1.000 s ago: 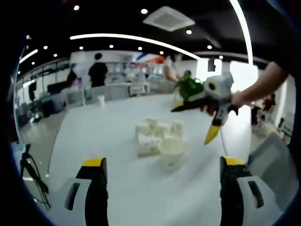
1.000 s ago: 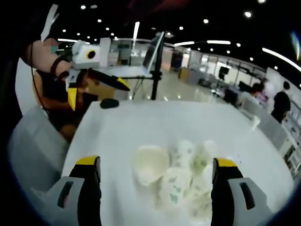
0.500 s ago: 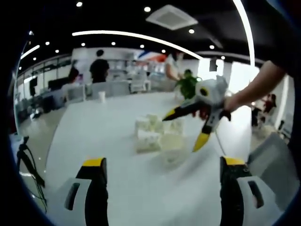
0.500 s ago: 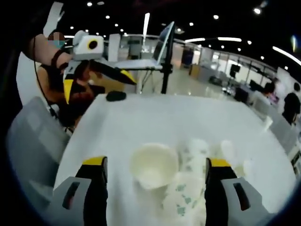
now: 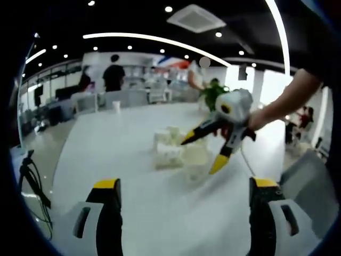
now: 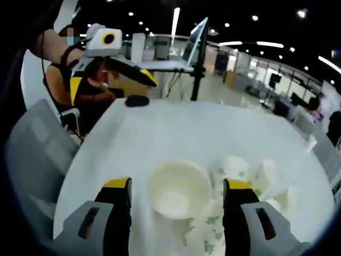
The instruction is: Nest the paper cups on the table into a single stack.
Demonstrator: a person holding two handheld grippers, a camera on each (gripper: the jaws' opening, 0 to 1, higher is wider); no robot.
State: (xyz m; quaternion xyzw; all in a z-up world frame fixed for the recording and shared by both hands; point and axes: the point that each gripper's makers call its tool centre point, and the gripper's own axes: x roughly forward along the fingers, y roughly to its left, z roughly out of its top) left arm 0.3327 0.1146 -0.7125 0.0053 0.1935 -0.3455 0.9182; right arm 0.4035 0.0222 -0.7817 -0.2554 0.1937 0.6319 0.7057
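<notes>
With the upright cup [image 6: 178, 188] sitting mouth-up between our right gripper [image 6: 175, 188]'s wide jaws — grasp pending.
It stands on the white table [image 6: 176, 128] beside the tumbled cups [image 6: 245, 178]; left gripper [image 5: 184, 188], jaws wide and empty, hangs well back — right is nearer.

White paper cups [image 6: 179, 189] with green print, white table [image 6: 176, 133], yellow-tipped black tongs [image 6: 173, 186].
</notes>
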